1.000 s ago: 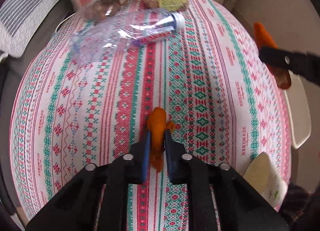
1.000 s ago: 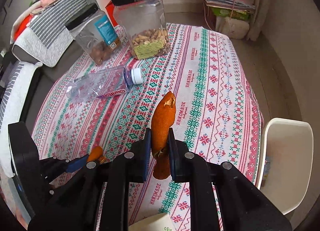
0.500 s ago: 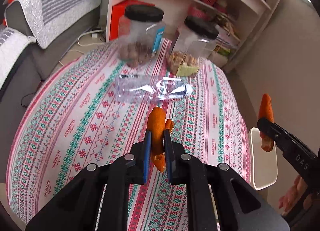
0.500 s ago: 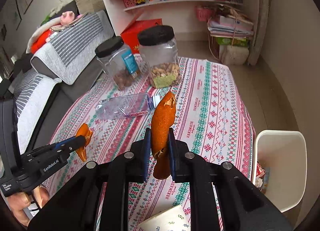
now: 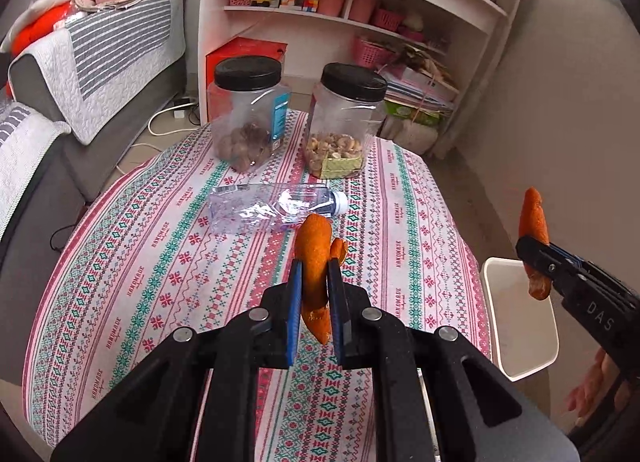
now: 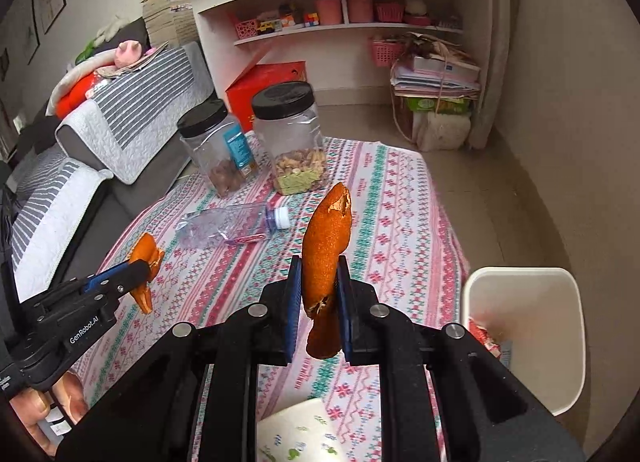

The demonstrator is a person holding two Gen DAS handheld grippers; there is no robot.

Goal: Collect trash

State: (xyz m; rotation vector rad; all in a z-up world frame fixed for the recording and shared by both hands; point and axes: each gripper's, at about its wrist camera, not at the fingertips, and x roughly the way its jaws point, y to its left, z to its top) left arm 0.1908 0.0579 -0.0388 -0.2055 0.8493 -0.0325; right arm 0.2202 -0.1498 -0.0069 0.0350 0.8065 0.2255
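My left gripper (image 5: 314,282) is shut on an orange peel (image 5: 314,250) and holds it above the patterned tablecloth (image 5: 160,262). My right gripper (image 6: 319,286) is shut on a larger orange peel (image 6: 326,238), also held in the air. Each gripper shows in the other's view: the right one with its peel (image 5: 534,222) over a white bin (image 5: 520,326), the left one with its peel (image 6: 146,252) at the left. A crushed clear plastic bottle (image 5: 272,210) lies on the table; it also shows in the right wrist view (image 6: 232,224). The white bin (image 6: 524,326) stands beside the table's right edge with some trash inside.
Two clear jars with black lids (image 5: 248,118) (image 5: 346,122) stand at the table's far end. A white paper item (image 6: 300,434) lies at the near edge. A grey sofa (image 5: 60,102) is on the left, white shelves (image 5: 340,2) behind.
Both grippers have risen and tilted up with their peels, so the views now take in the shelves and sofa. The right gripper has moved toward the white bin.
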